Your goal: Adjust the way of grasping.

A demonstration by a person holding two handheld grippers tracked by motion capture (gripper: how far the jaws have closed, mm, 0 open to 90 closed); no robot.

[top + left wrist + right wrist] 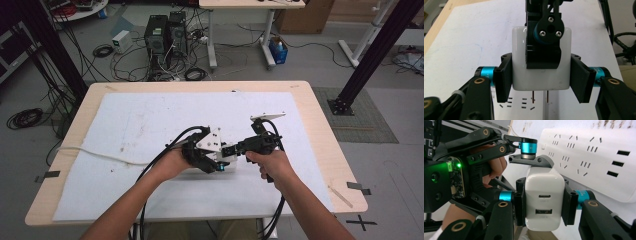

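While both grippers meet near the middle of the table, here's the rundown:

Charger: a white wall charger (544, 201) is pinched from two directions at once. Its two metal prongs (540, 96) hang just above the slots of a white power strip (596, 160), not pushed in as far as I can tell.

Left gripper: the left gripper (541, 78) has its jaws pressed against the two flat sides of the charger, no gap visible on either side. In the high view it sits (212, 156) tilted over the strip, grey plate on top.

Right gripper: the right gripper (545, 206) is clamped on the charger's other two sides, with the face that has the two USB ports turned toward its camera. From the left gripper view you can see one of its black jaws (544, 53) lying across the charger's broad face. In the high view (231, 150) it comes in from the right, pretty much level.

Power strip: lies flat on the white sheet (150, 125) covering the wooden table (80, 115), right under both grippers; its white cord (95, 151) trails off to the left.

Hands: left hand (172, 162) and right hand (270, 162) each wrapped around a gripper handle, close together, cables running back toward the person.
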